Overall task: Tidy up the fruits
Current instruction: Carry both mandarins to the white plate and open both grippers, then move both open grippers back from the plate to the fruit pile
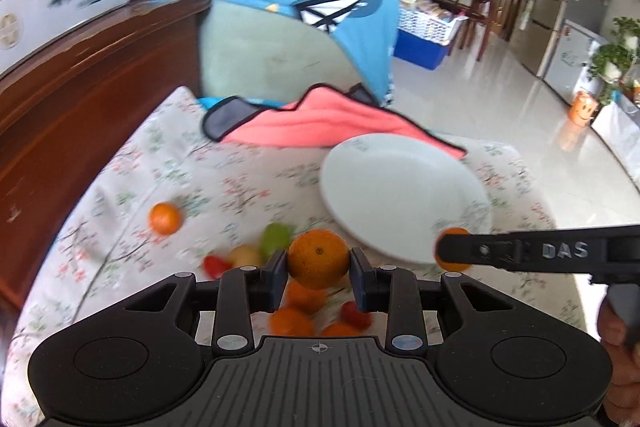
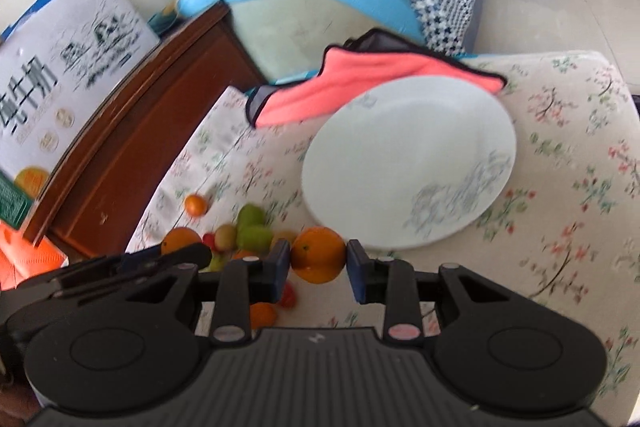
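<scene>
My left gripper [image 1: 319, 259] is shut on an orange [image 1: 319, 258], held above a pile of small fruit [image 1: 276, 255] on the floral cloth. My right gripper [image 2: 319, 261] is shut on another orange [image 2: 318, 254], just short of the near rim of the empty white plate [image 2: 408, 163]. The plate also shows in the left wrist view [image 1: 400, 195], with the right gripper [image 1: 456, 250] reaching in from the right over its near edge. A lone small orange [image 1: 165, 218] lies apart to the left. Green, yellow and red fruits [image 2: 250, 231] lie in the pile.
A pink cloth [image 1: 320, 123] lies behind the plate, touching its far rim. A dark wooden cabinet [image 1: 80, 87] runs along the left with a white carton [image 2: 60, 75] on it. A blue and green cushion [image 1: 288, 27] sits behind the table.
</scene>
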Demonstrator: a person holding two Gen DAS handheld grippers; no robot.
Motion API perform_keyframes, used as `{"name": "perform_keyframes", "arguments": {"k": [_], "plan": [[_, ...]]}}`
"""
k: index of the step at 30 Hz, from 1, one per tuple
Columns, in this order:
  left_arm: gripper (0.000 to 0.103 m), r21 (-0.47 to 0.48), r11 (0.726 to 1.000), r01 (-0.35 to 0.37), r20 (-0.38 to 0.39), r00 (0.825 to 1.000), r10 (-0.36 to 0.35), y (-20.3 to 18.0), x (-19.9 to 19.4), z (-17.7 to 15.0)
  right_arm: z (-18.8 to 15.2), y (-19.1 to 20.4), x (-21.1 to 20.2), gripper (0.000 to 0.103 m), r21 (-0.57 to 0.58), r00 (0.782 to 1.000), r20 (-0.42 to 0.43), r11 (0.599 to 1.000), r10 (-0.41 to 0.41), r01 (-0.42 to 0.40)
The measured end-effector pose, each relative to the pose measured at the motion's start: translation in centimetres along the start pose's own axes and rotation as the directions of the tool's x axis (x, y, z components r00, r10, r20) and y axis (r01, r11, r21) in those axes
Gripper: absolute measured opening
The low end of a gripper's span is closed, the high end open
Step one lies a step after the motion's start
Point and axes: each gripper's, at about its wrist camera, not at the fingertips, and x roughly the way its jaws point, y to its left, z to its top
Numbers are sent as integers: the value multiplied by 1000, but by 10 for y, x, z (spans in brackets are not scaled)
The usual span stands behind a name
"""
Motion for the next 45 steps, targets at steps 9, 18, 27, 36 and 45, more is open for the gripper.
{"name": "perform_keyframes", "arguments": {"k": [9,18,27,36,45], "plan": [[30,37,997,68,-15,998,-68,-25,34,17,22,-31,9,31,77,998,-5,995,-58,58],[30,35,995,94,-61,994,-92,-38,69,21,32,-53,18,31,146,996,-19,985,-92,94],[31,5,996,94,-74,993,-93,-42,85,25,36,-65,28,31,180,992,-32,976,-122,126],[32,-7,996,93,-66,993,-93,-47,90,27,38,-70,33,33,196,990,-31,971,-137,141],[65,1,999,42,-26,999,-42,-43,74,31,41,-71,29,36,214,992,-17,969,-123,124]]}}
